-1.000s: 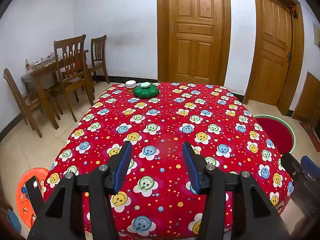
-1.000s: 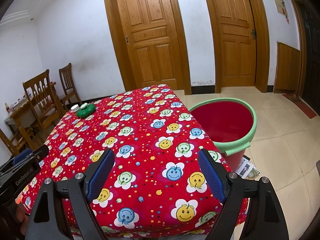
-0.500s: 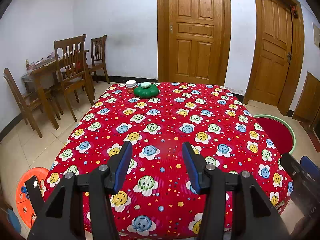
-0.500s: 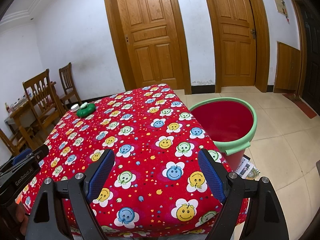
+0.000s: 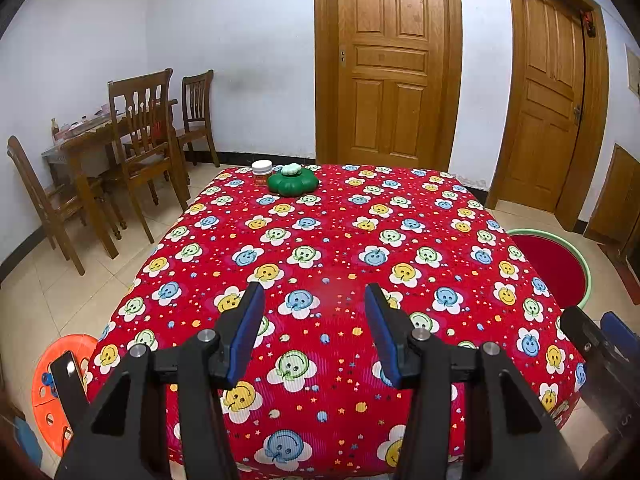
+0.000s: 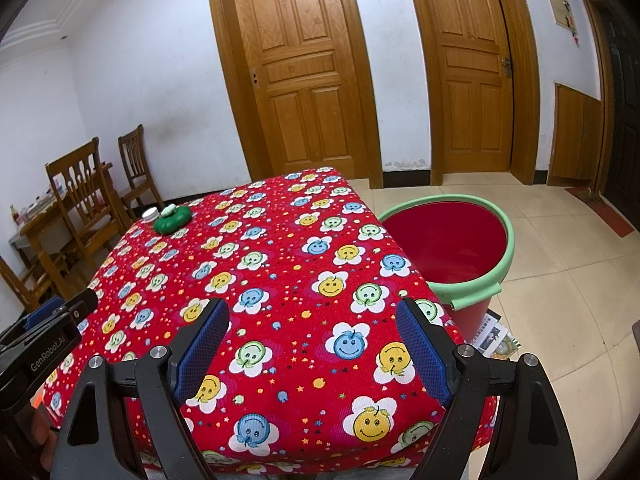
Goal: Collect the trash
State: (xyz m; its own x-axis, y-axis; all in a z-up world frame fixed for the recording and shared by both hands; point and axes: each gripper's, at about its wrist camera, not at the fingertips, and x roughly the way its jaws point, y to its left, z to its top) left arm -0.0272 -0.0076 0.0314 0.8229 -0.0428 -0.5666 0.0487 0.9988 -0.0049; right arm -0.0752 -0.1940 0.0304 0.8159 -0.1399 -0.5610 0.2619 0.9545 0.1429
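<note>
A table with a red smiley-flower cloth [image 5: 332, 248] [image 6: 256, 264] fills both views. At its far left corner sit a green clover-shaped container [image 5: 293, 182] [image 6: 172, 219] with a pale lid and a small white-lidded jar [image 5: 261, 172] [image 6: 150, 213]. A red bucket with a green rim [image 6: 448, 248] [image 5: 556, 268] stands on the floor at the table's right side. My left gripper [image 5: 314, 312] is open and empty over the near table edge. My right gripper [image 6: 314, 332] is open wide and empty over the near right corner.
A wooden dining table with chairs [image 5: 132, 148] stands at the left wall. An orange plastic stool [image 5: 56, 380] is on the floor at the near left. Two wooden doors [image 5: 388, 64] are behind. Papers [image 6: 494, 336] lie on the floor by the bucket.
</note>
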